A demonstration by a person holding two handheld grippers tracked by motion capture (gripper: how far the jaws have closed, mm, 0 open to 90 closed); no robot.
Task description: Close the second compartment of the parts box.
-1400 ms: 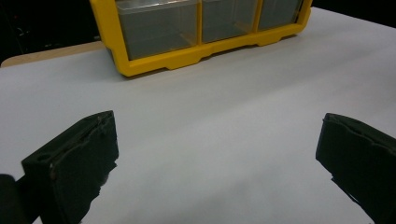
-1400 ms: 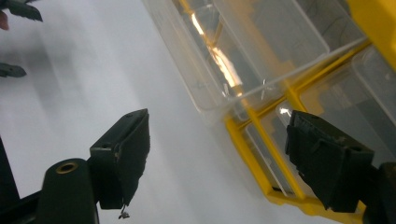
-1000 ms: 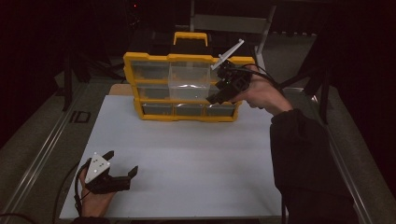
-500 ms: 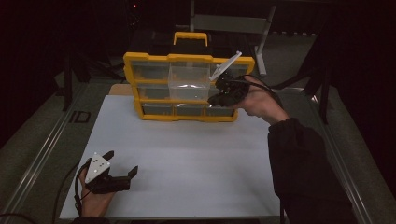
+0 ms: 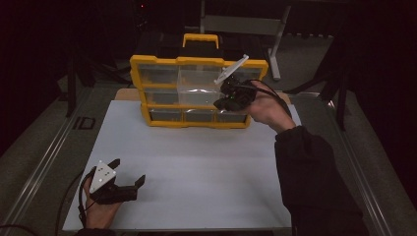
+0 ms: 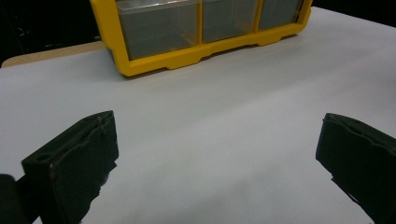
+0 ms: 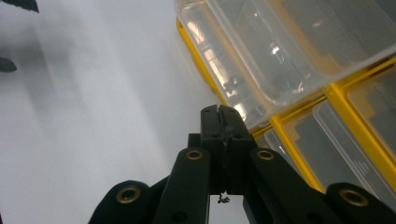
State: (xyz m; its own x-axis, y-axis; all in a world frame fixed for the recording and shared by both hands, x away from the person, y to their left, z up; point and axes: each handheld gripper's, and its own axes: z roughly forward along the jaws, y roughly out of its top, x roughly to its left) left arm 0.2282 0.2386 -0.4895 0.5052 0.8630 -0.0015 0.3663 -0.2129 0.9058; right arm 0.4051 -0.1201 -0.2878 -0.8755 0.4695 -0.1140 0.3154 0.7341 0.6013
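Note:
A yellow organizer box (image 5: 196,121) with clear drawers stands at the back of the white table top (image 5: 196,167). Its middle clear drawer (image 5: 196,82) juts out toward me. My right gripper (image 5: 220,103) hovers at that drawer's right front corner, jaws pressed together, grey plate tilted up. In the right gripper view the shut tips (image 7: 223,112) lie just under the clear drawer (image 7: 261,60); nothing shows between them. My left gripper (image 5: 129,171) rests at the front left, open and holding nothing. Its view has the jaws wide apart (image 6: 219,154) over bare table, facing the box (image 6: 187,56).
A yellow carry handle (image 5: 200,38) tops the box. Metal rails (image 5: 39,172) run along the table's left and right sides. A grey stand (image 5: 275,44) rises behind the box in the dark. Broad white surface lies between the two grippers.
My right hand has shifted slightly left and lower along the box front, and its grey plate has tipped. The left gripper has stayed put.

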